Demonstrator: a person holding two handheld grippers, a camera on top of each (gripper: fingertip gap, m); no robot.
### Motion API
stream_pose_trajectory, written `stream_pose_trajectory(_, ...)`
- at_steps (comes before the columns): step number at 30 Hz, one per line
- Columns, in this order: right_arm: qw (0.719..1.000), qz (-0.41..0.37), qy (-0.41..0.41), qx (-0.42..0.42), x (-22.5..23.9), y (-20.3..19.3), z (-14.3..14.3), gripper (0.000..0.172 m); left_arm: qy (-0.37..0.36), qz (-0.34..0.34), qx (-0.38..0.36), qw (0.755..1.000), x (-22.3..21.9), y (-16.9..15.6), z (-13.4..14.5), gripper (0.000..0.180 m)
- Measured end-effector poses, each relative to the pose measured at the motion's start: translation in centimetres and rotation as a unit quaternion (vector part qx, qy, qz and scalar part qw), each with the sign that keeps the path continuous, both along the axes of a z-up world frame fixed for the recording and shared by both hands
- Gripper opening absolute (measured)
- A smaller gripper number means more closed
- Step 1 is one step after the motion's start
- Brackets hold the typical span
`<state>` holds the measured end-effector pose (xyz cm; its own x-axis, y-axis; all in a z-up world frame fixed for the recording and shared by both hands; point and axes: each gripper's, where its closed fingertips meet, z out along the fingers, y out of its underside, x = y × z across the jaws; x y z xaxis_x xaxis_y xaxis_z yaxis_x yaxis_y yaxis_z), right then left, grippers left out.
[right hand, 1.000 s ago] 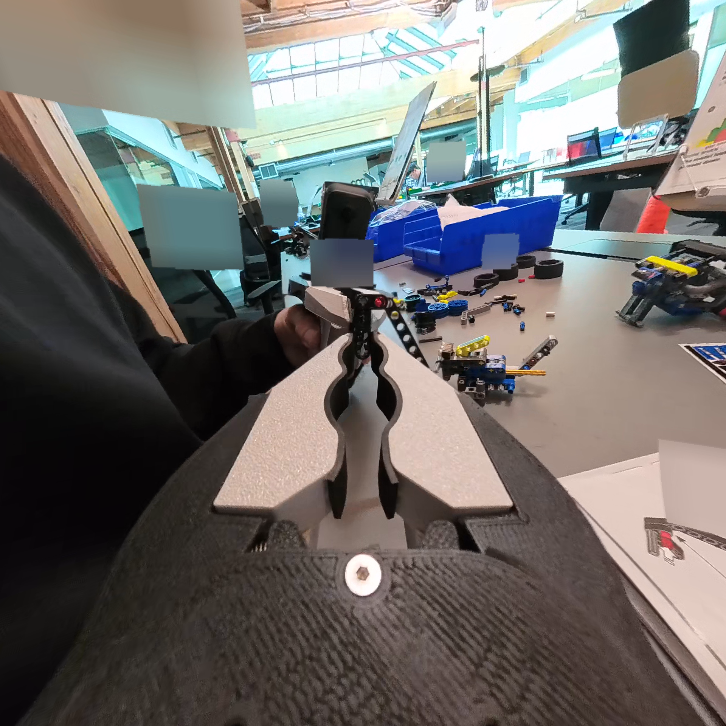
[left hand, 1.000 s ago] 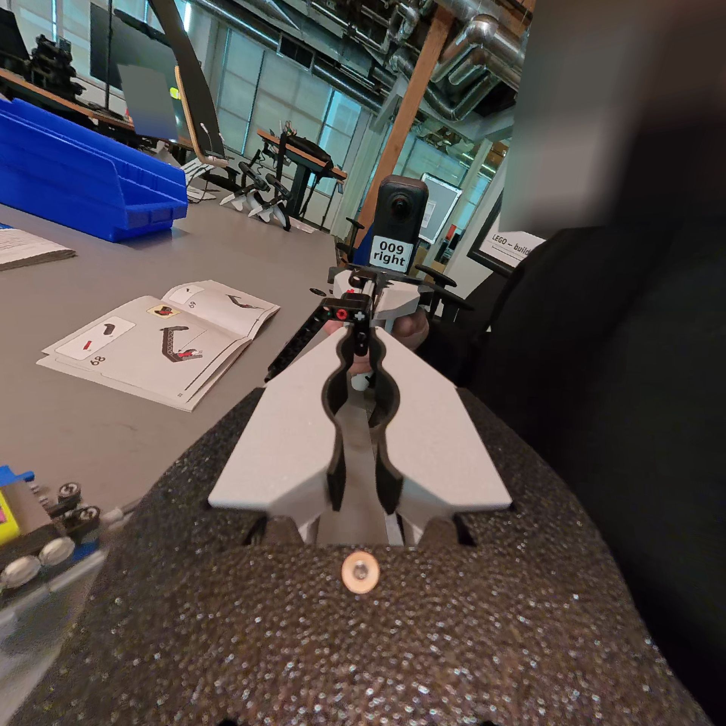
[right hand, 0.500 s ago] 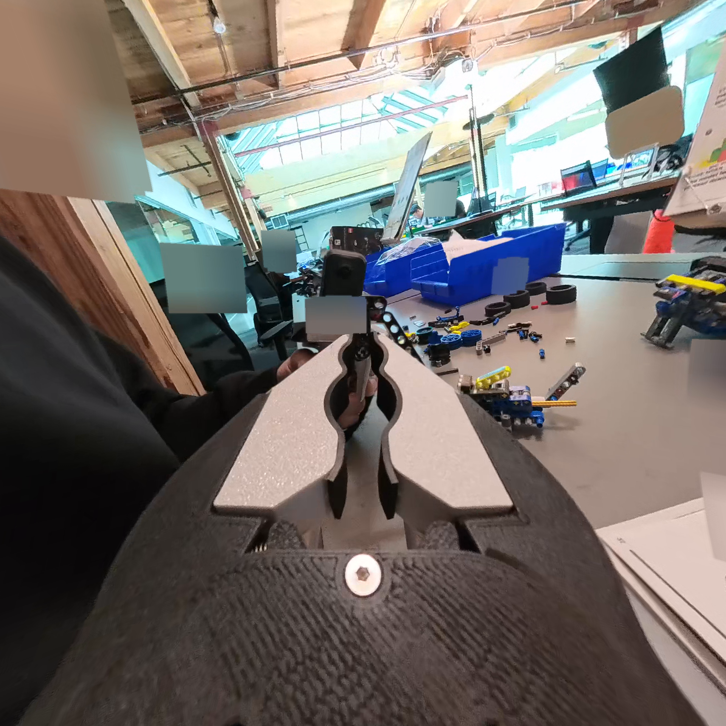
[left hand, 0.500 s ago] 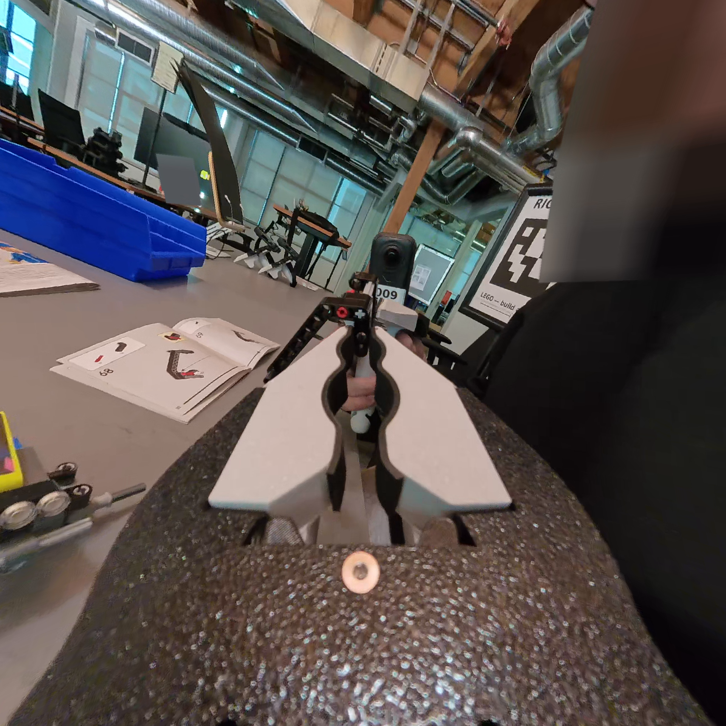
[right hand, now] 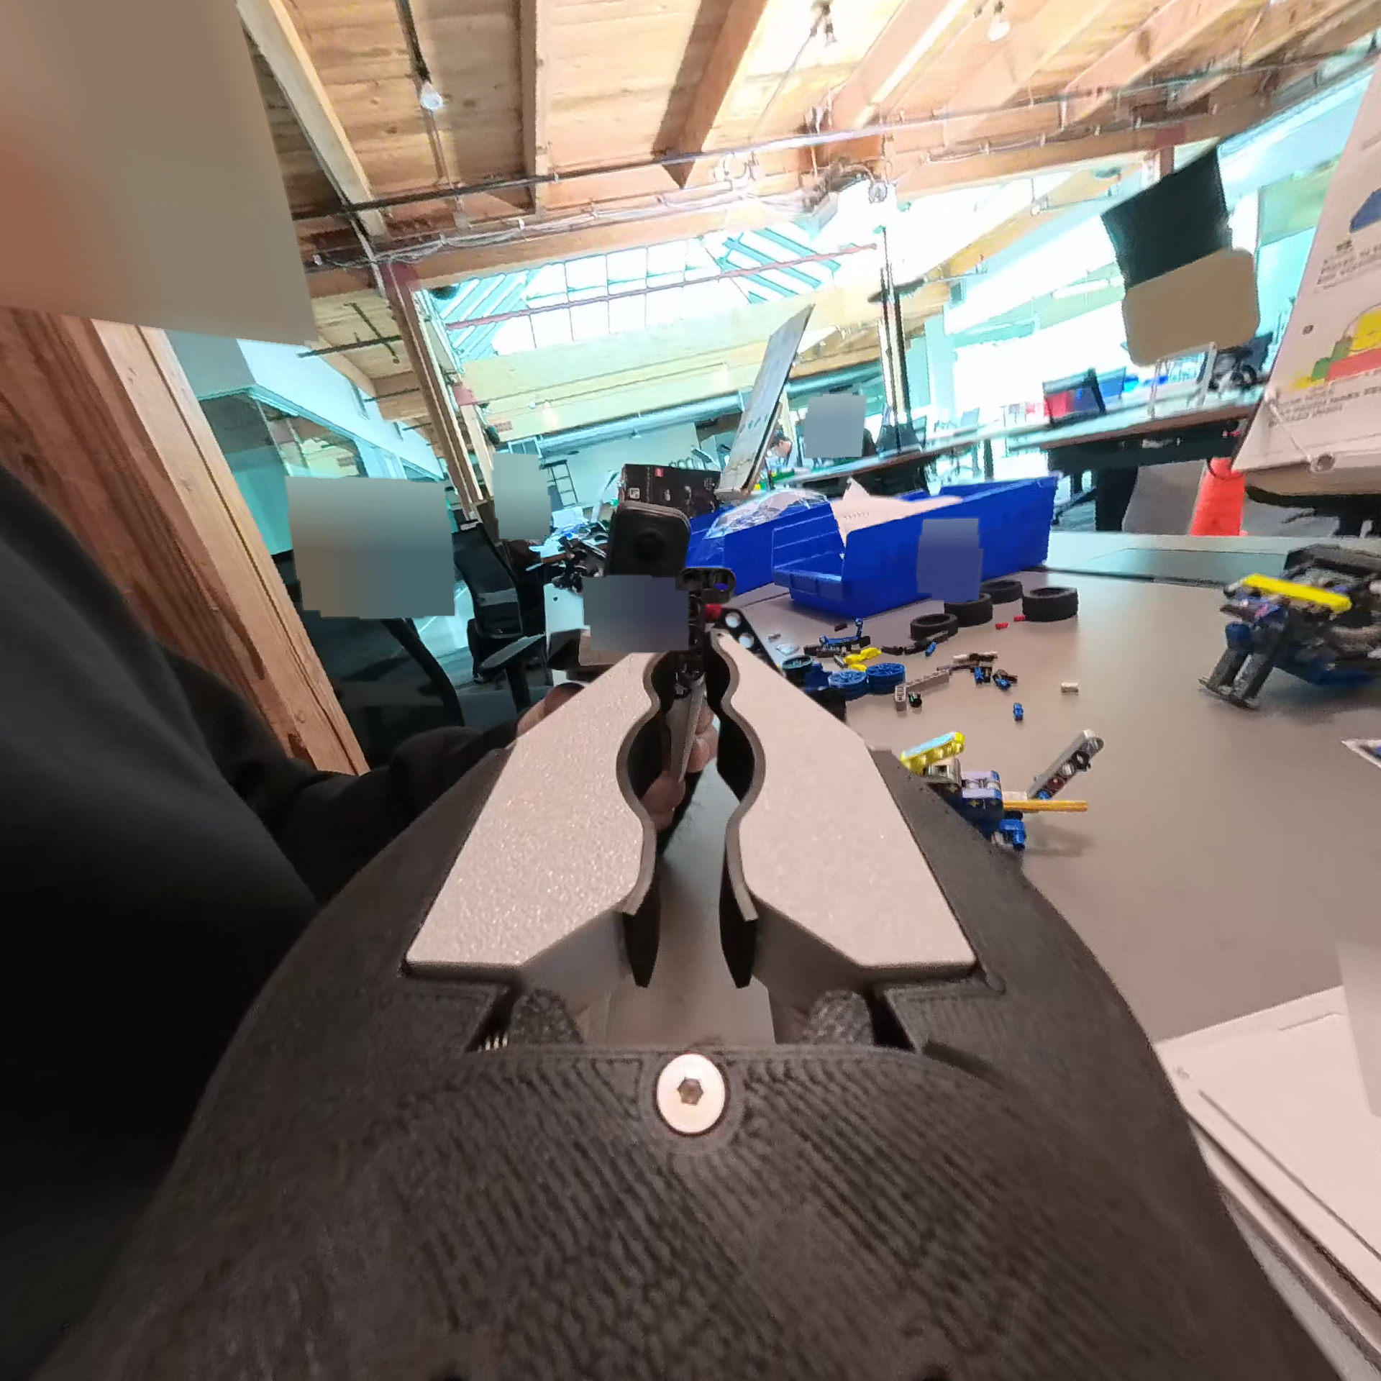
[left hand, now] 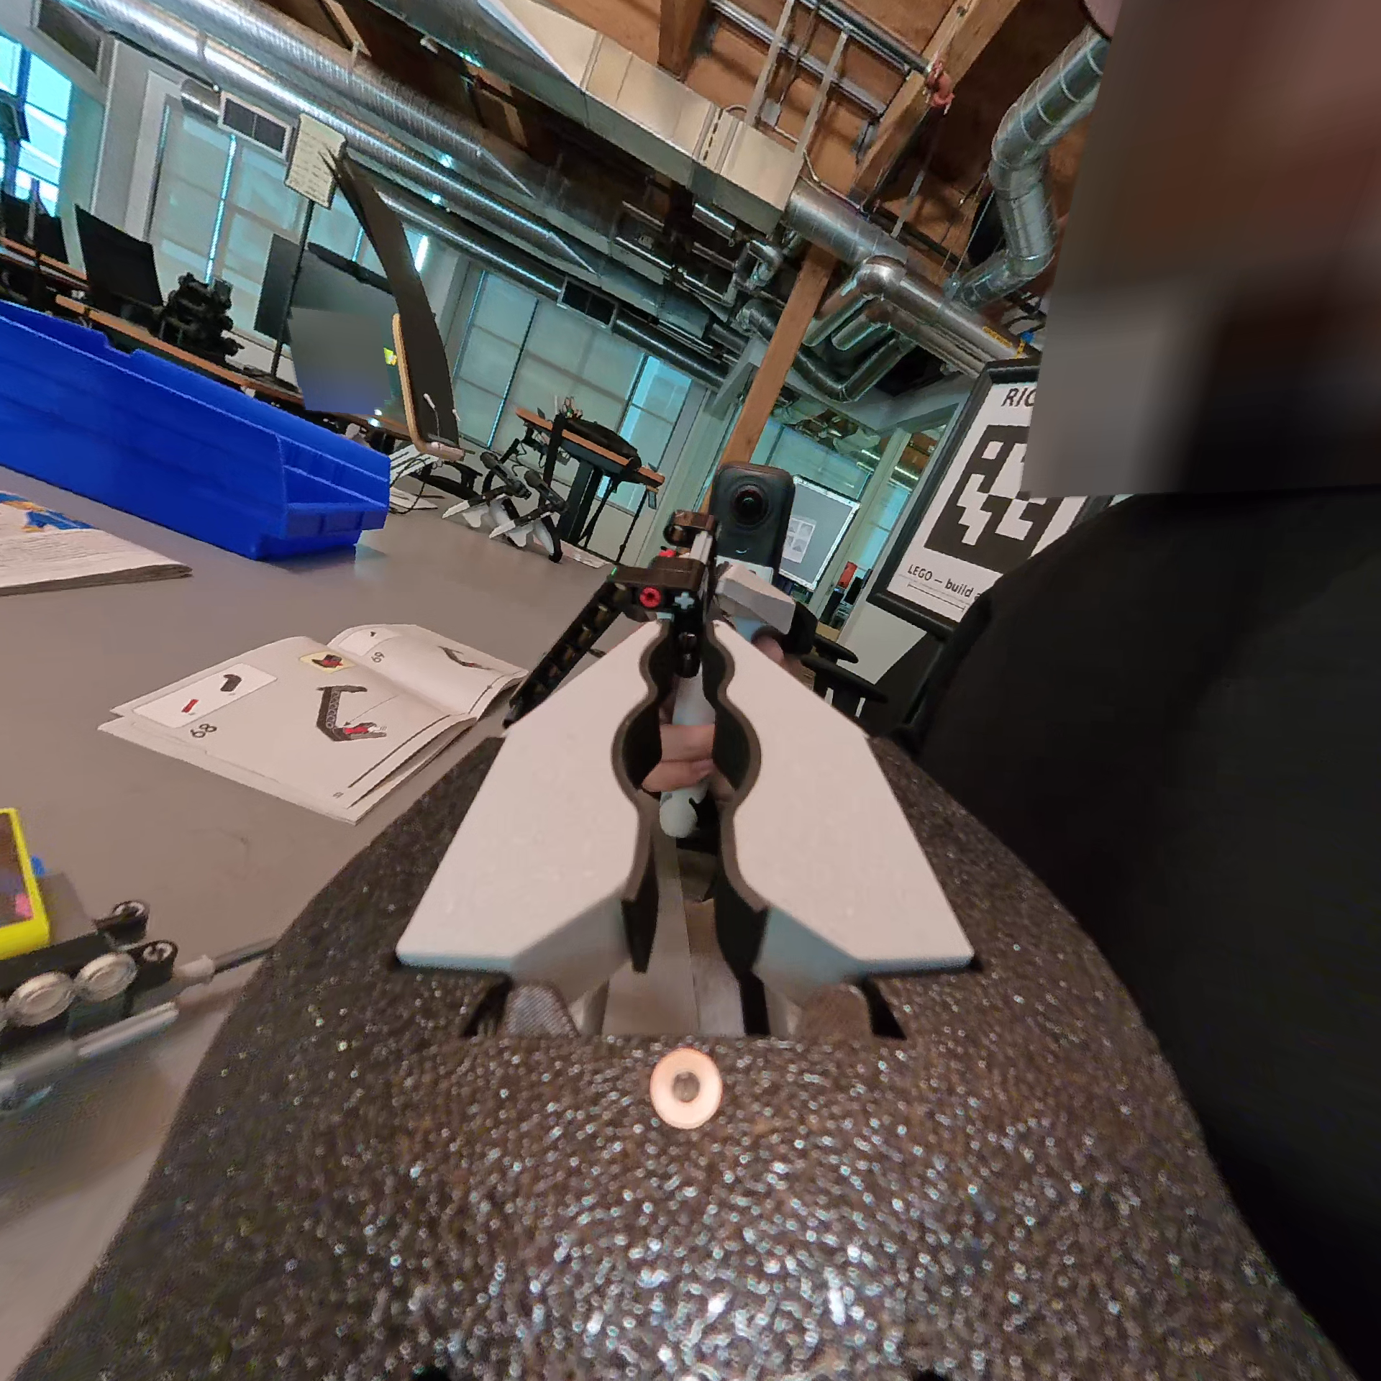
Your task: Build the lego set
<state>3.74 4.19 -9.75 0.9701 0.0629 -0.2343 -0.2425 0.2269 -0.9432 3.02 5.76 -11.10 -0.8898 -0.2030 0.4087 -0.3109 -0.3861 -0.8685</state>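
Observation:
My left gripper is shut on a black brick assembly with a red pin and a long holed beam slanting down to the left. It holds the assembly in the air above the grey table. My right gripper faces it and is shut on the same assembly from the other side. In each wrist view the other gripper's camera shows just behind the assembly: the right gripper's camera and the left gripper's camera. A hand shows through the gap behind each pair of fingers.
An open instruction booklet, a blue bin and a partly built model lie to the left. More blue bins, black tyres, loose pieces, a small blue-yellow model and a larger model are on the right. A person in dark clothing sits close. The tips of both grippers are at nearly the same place.
Both grippers have tilted upward with the assembly still pinched between them; more ceiling shows in both views. Both grasps stay shut on the assembly.

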Motion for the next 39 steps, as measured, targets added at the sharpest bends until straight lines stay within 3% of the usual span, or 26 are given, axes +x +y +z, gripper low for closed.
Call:
stream_pose_trajectory(5, 0.998, 0.028, 0.039, -0.031, 0.5, -0.1, -1.0, 0.008, -0.002, 0.017, 0.053, 0.998, 0.3, 0.3, -1.0, 0.004)
stream_pose_trajectory(7, 0.997, 0.033, 0.037, -0.058, 0.5, 0.1, -1.6, 0.0, 0.004, 0.013, 0.054, 0.998, 0.4, 0.5, -1.1, 0.004)
stream_pose_trajectory(13, 0.995, 0.033, 0.04, -0.091, 0.9, 0.9, -2.9, 0.022, 0.009, 0.022, 0.068, 0.997, 0.6, 0.9, -1.7, 0.004)
stream_pose_trajectory(15, 0.995, 0.039, 0.032, -0.09, 0.7, 1.1, -2.9, 0.006, 0.013, 0.021, 0.085, 0.996, 0.6, 0.8, -2.0, 0.004)
stream_pose_trajectory(20, 0.994, 0.05, 0.016, -0.097, 0.7, 1.4, -3.0, 0.005, 0.013, 0.026, 0.112, 0.993, 0.6, 1.3, -2.4, 0.004)
stream_pose_trajectory(23, 0.995, 0.056, 0.028, -0.075, 0.5, 1.5, -2.5, 0.004, 0.0, 0.03, 0.122, 0.992, 0.5, 1.3, -2.1, 0.004)
stream_pose_trajectory(25, 0.995, 0.065, 0.065, -0.024, 0.4, 1.7, -1.5, 0.005, -0.006, 0.031, 0.081, 0.996, 0.5, 1.6, -1.0, 0.004)
stream_pose_trajectory(29, 0.993, 0.001, 0.115, 0.029, 3.0, 1.0, -0.9, 0.005, 0.011, 0.056, 0.03, 0.998, 1.3, 3.3, -0.6, 0.004)
stream_pose_trajectory(30, 0.994, -0.01, 0.11, 0.007, 3.5, 0.6, -1.4, 0.004, 0.012, 0.062, 0.036, 0.997, 1.3, 3.7, -0.8, 0.004)
stream_pose_trajectory(32, 0.989, -0.033, 0.075, -0.123, 4.4, 0.6, -4.8, 0.004, 0.013, 0.078, 0.072, 0.994, 1.3, 4.1, -1.3, 0.004)
stream_pose_trajectory(35, 0.942, -0.058, -0.062, -0.325, 4.6, 0.4, -10.1, 0.005, 0.058, 0.097, 0.097, 0.989, 2.1, 4.3, -2.2, 0.004)
stream_pose_trajectory(39, 0.887, -0.034, -0.143, -0.437, 3.6, 1.4, -13.2, 0.005, 0.136, 0.097, 0.129, 0.977, 2.5, 3.7, -4.1, 0.004)
